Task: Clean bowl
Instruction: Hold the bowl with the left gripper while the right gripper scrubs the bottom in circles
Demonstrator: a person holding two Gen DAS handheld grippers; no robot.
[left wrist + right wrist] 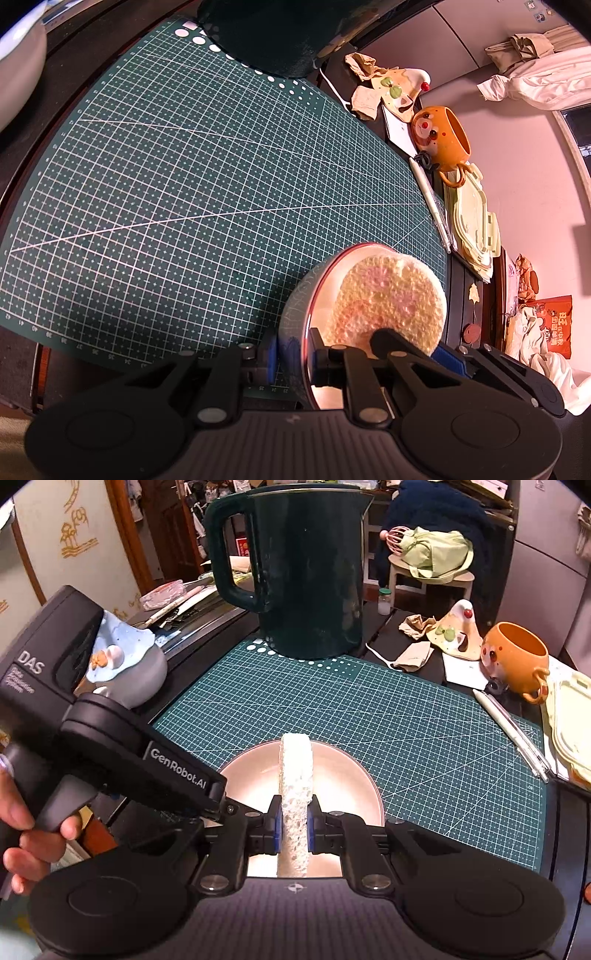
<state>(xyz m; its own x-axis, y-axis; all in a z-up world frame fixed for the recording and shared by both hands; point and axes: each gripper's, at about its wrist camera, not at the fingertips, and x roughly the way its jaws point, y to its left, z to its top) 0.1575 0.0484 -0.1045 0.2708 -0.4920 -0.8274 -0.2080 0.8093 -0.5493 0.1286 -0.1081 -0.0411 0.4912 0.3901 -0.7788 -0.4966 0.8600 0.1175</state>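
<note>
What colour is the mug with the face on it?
Orange mug with a red-nosed face; clearest in the left wrist view.

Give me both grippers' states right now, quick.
Left gripper: shut on the bowl, clamping its rim.
Right gripper: shut on the sponge, held edge-on over the bowl.

Pink-rimmed bowl (332, 775) w/ sponge (295, 775) inside

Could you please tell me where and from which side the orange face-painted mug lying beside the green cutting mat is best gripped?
Probably by the orange face-painted ceramic mug's rim wall. The mug lies on its side with its mouth open toward the right wrist camera, so one jaw could slip inside from the mat side and one over the outside. Its small looped handle points down and looks awkward.
</note>
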